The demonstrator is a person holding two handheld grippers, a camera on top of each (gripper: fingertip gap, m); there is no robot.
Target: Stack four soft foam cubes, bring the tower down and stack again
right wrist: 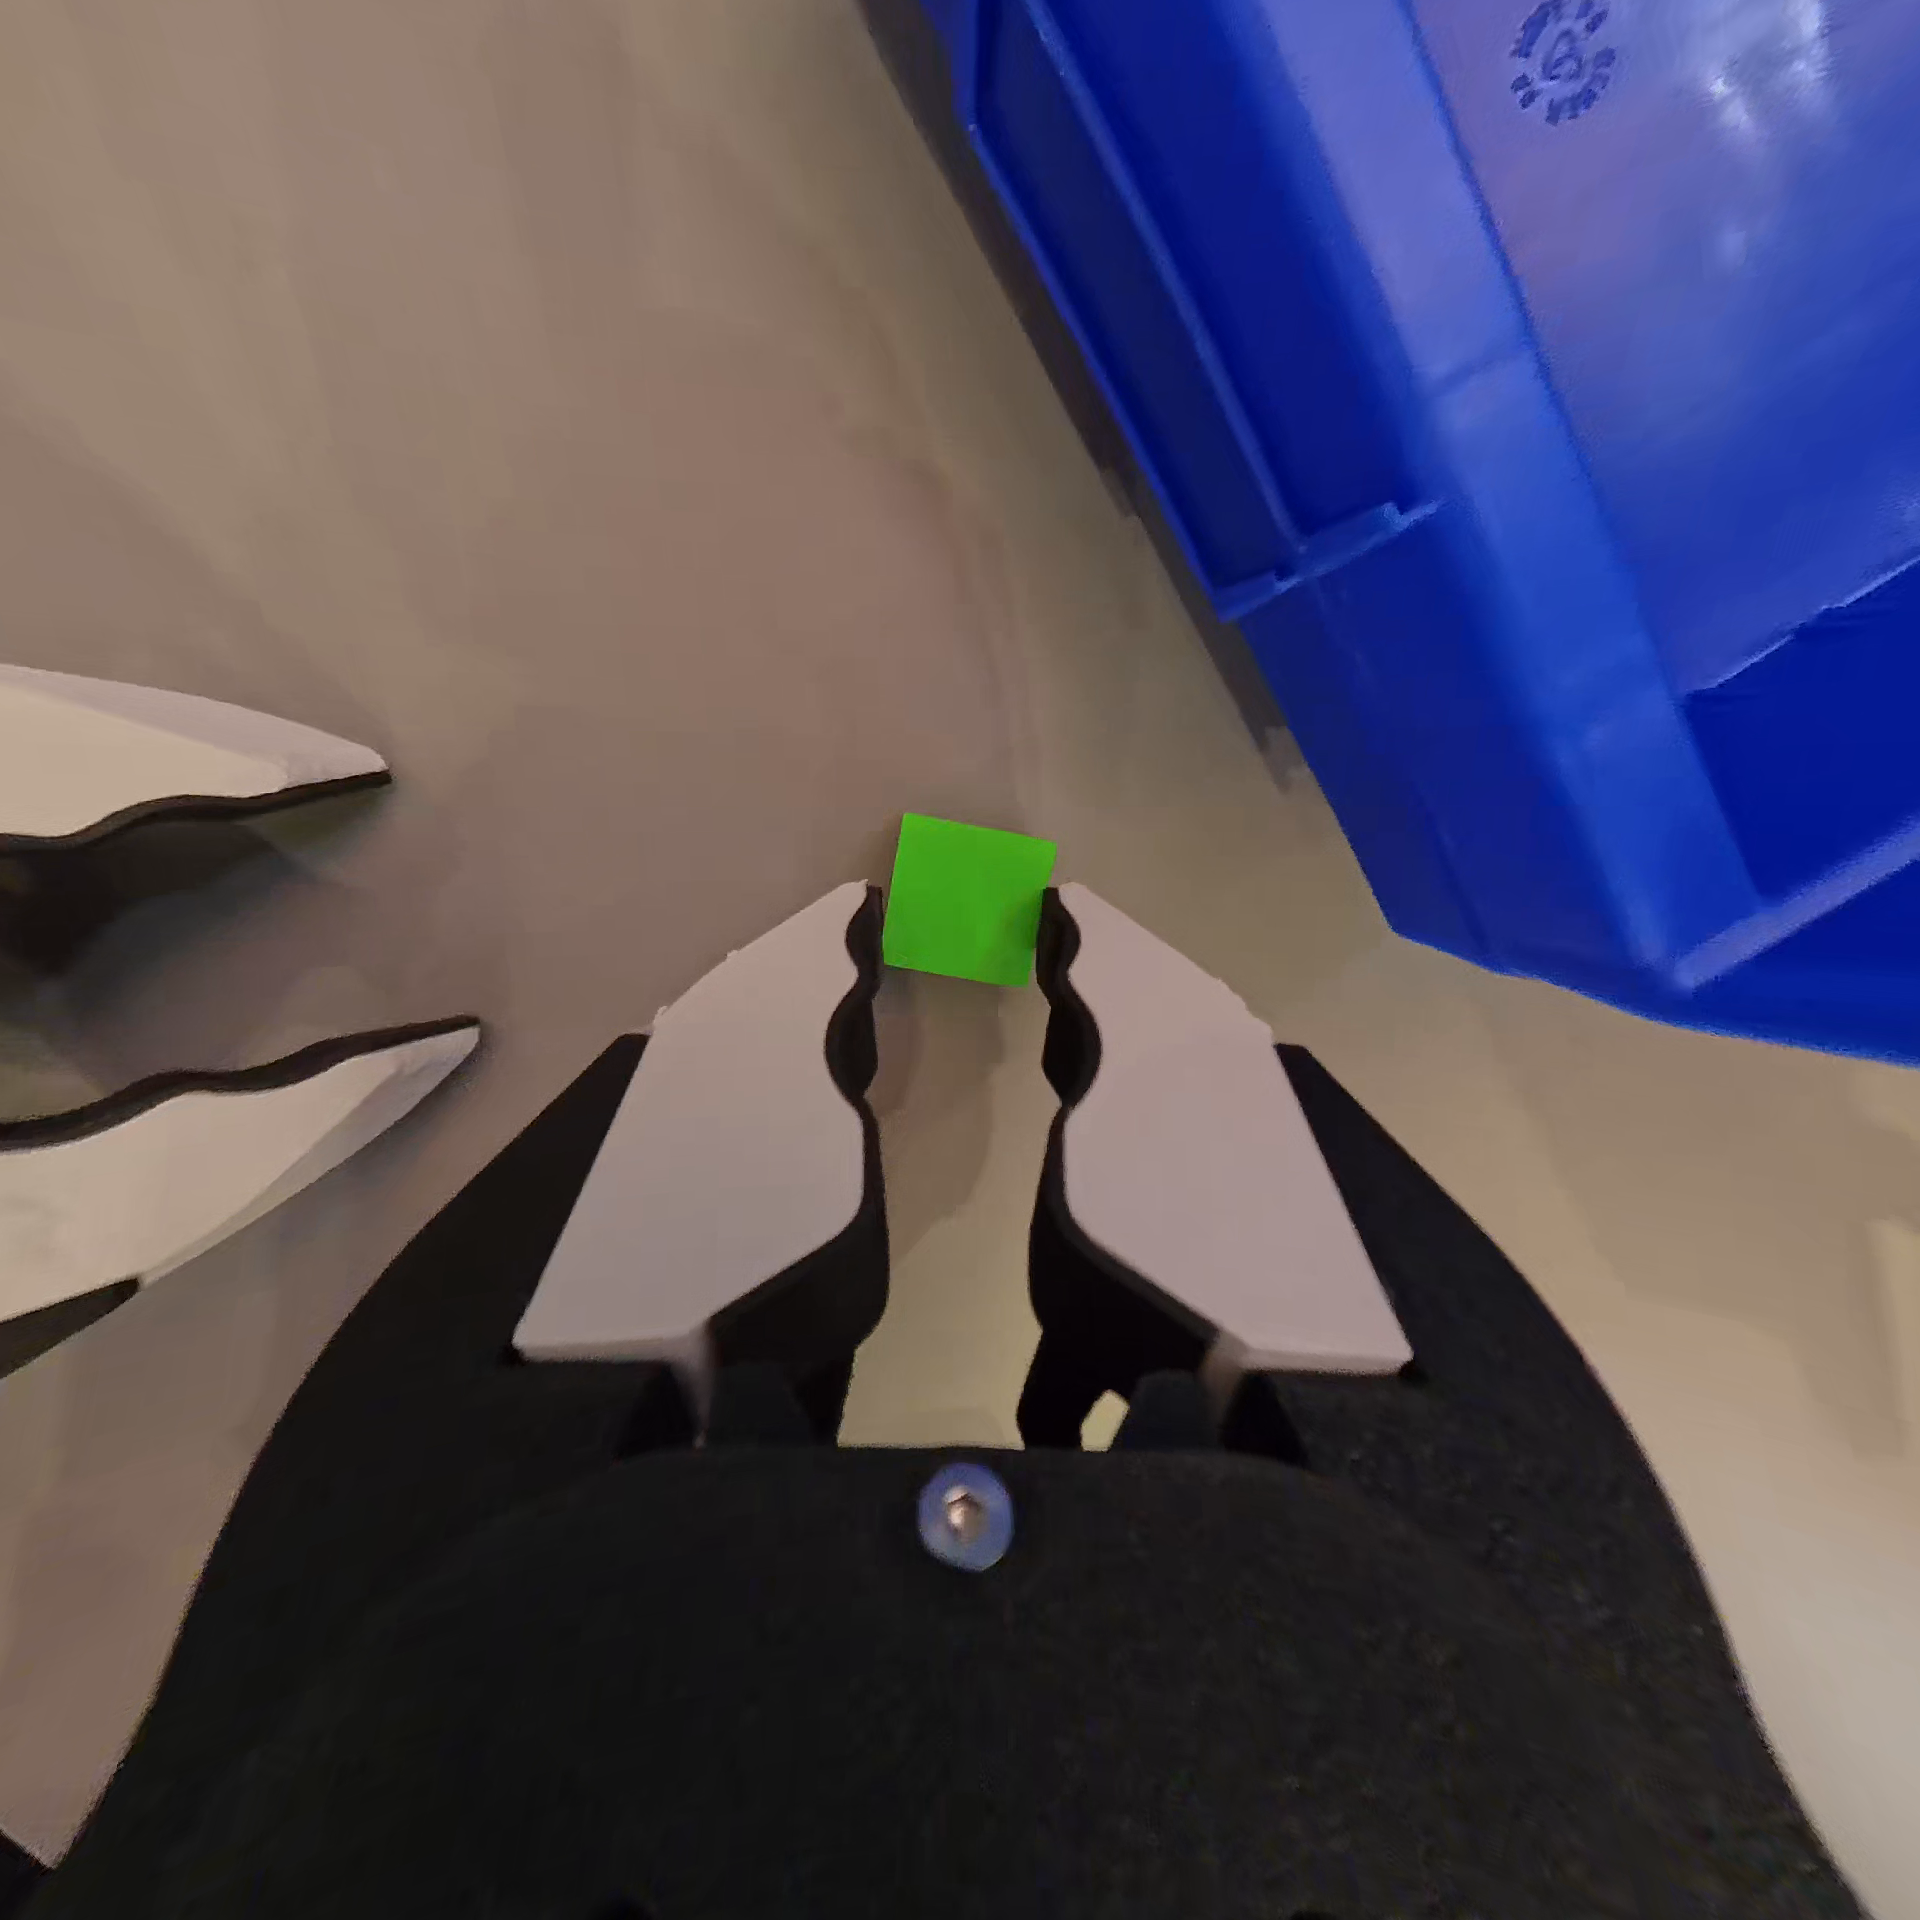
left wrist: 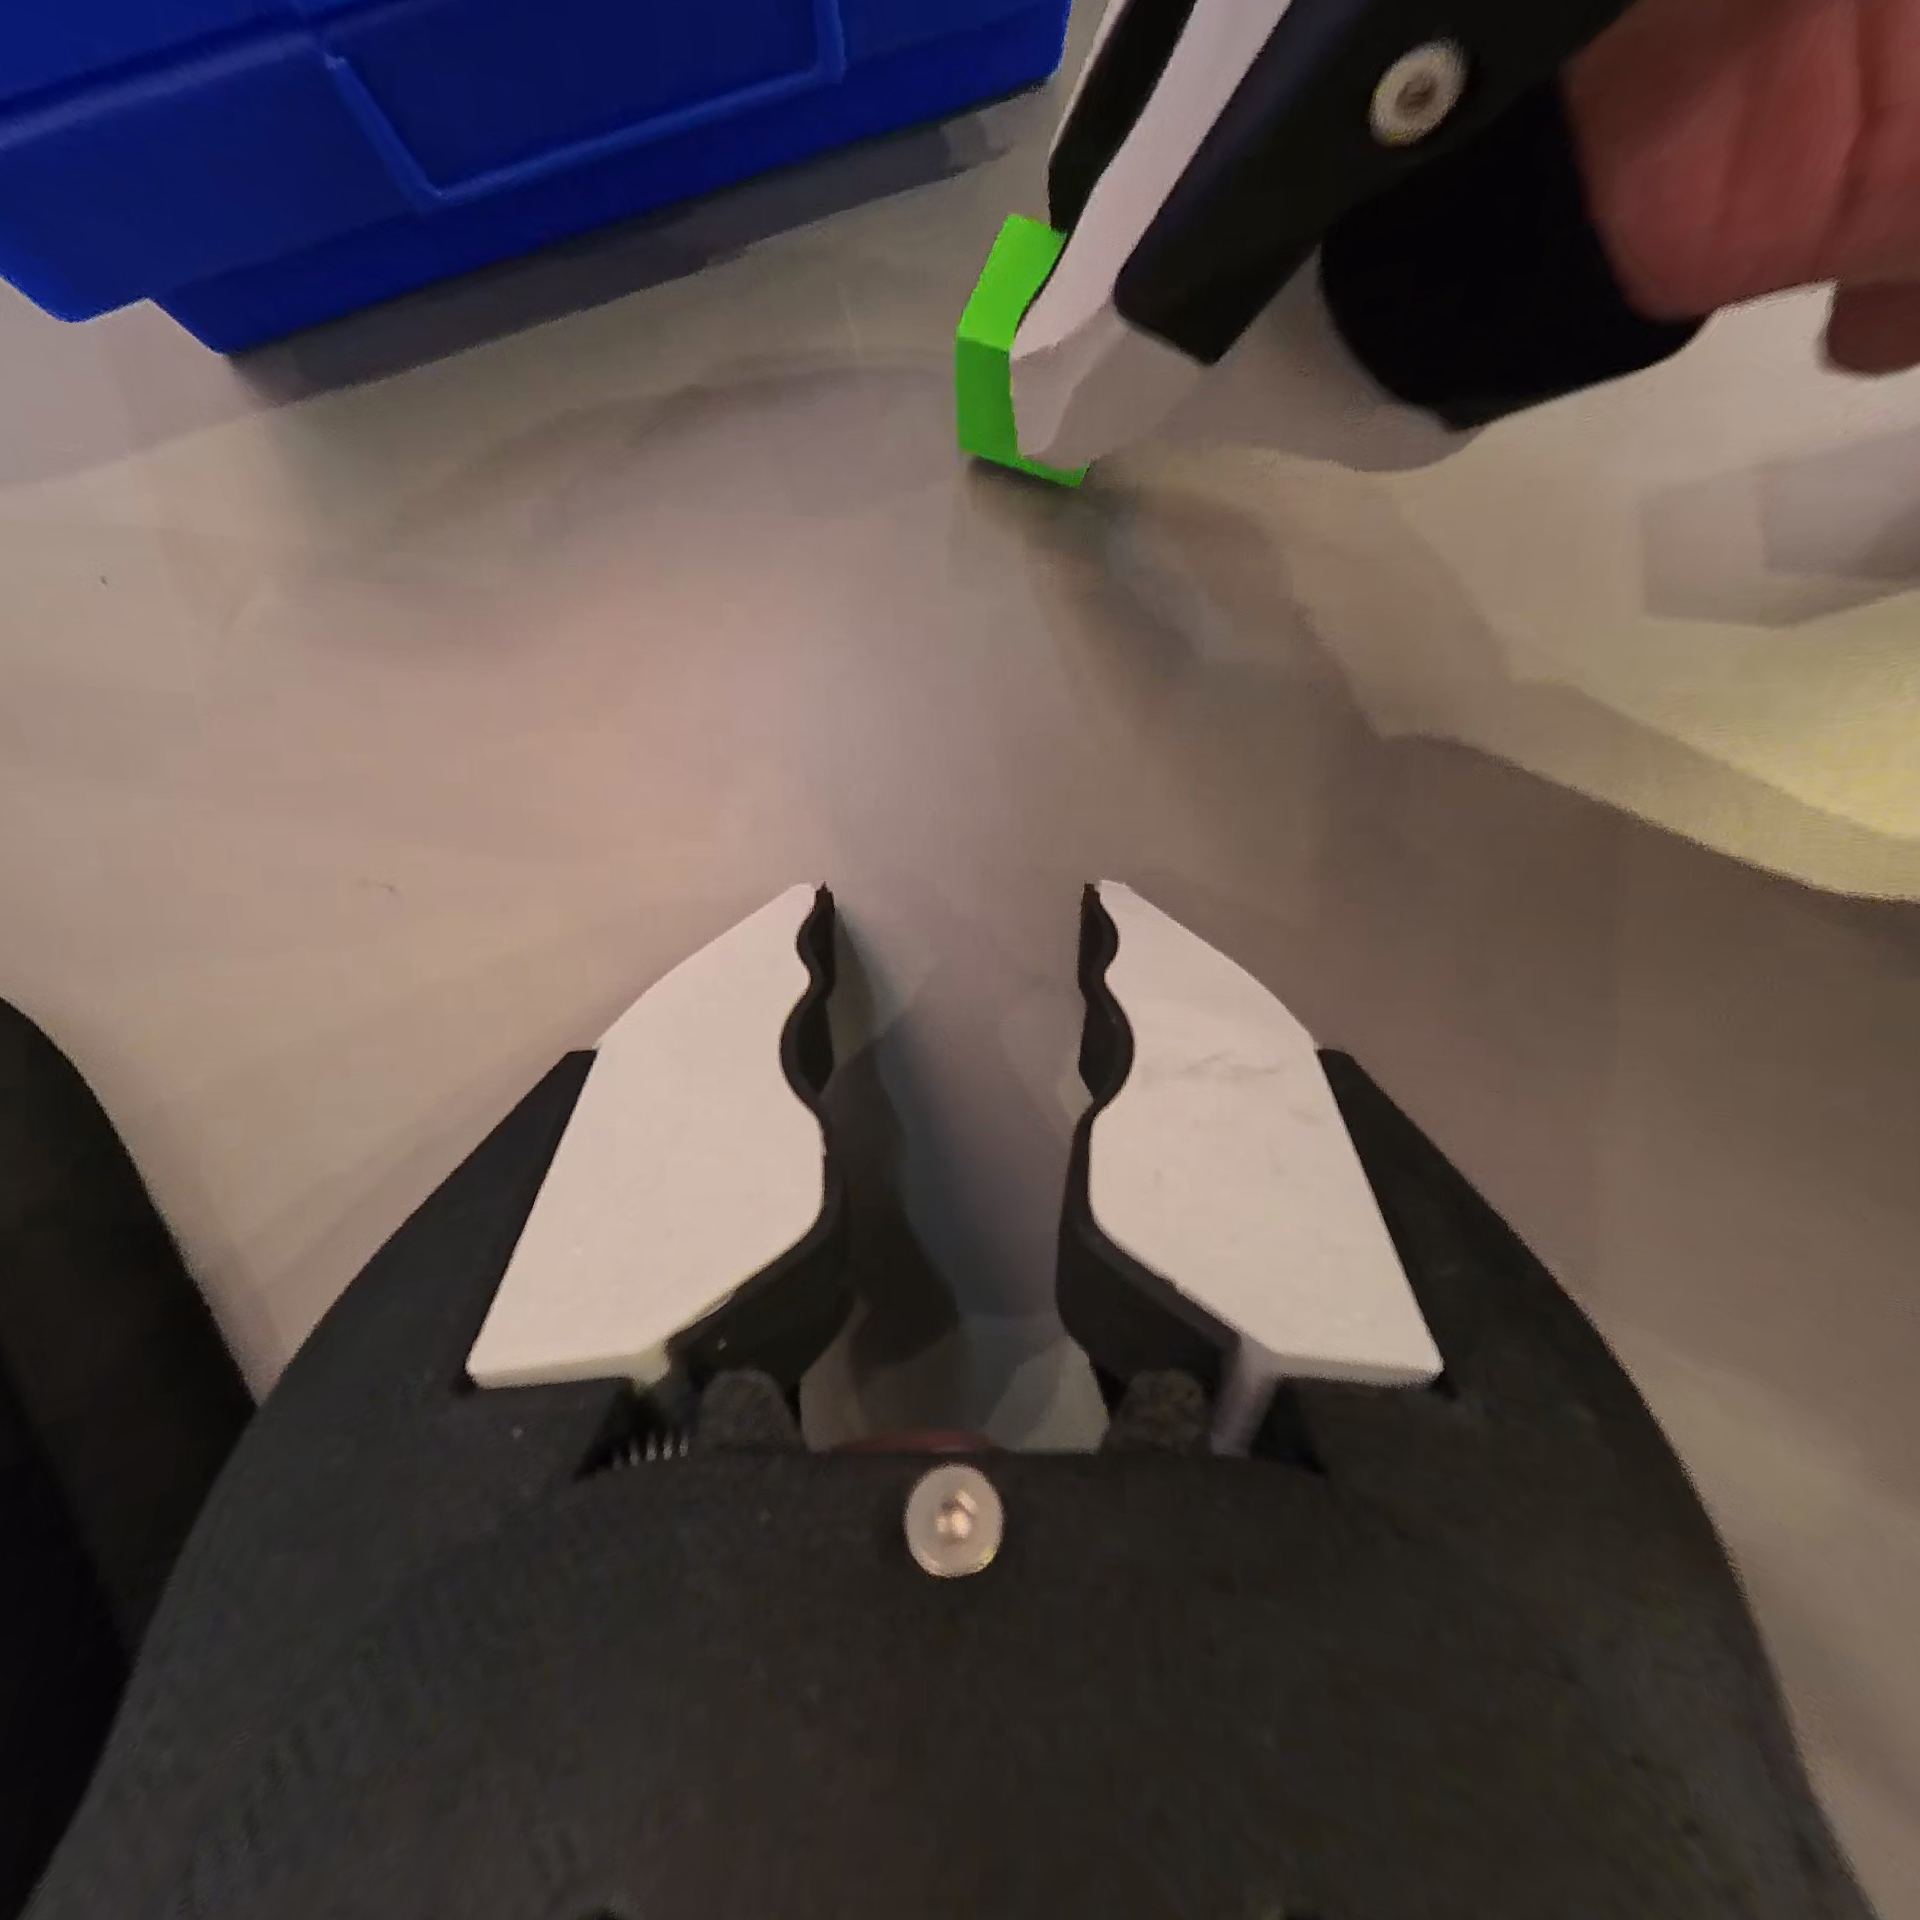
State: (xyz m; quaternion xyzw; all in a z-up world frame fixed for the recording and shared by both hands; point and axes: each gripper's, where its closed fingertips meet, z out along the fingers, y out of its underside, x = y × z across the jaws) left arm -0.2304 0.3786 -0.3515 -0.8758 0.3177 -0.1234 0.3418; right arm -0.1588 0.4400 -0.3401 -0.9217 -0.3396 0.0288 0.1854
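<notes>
I see my right claw [right wrist: 964, 914] closed on a small bright green soft foam cube [right wrist: 966, 902]. Its two black pads [right wrist: 1051, 935] press on the cube's left and right sides, right at the tips. The green cube sits low, at the flat grey counter [right wrist: 520, 416], but I cannot tell if its bottom touches the counter or is lifted a bit. In my left view the same cube [left wrist: 992, 353] shows past the white finger [left wrist: 1081, 353] of the right claw, and that finger covers one whole side of it. A hand [left wrist: 1756, 156] holds the black body of that claw near the top right corner of the view.

My left claw [left wrist: 956, 904] is apart, with nothing between its fingers but the bare grey counter. It hangs near the cube, not touching it. In my right view it [right wrist: 431, 899] comes in from the left edge, with its two white fingers spread wide and pointing toward the cube.

A big blue plastic bin [right wrist: 1558, 520] stands on the counter near the cube, on the far right side in my right view. In my left view the bin [left wrist: 468, 156] fills the top left corner. I can see only this one cube.
</notes>
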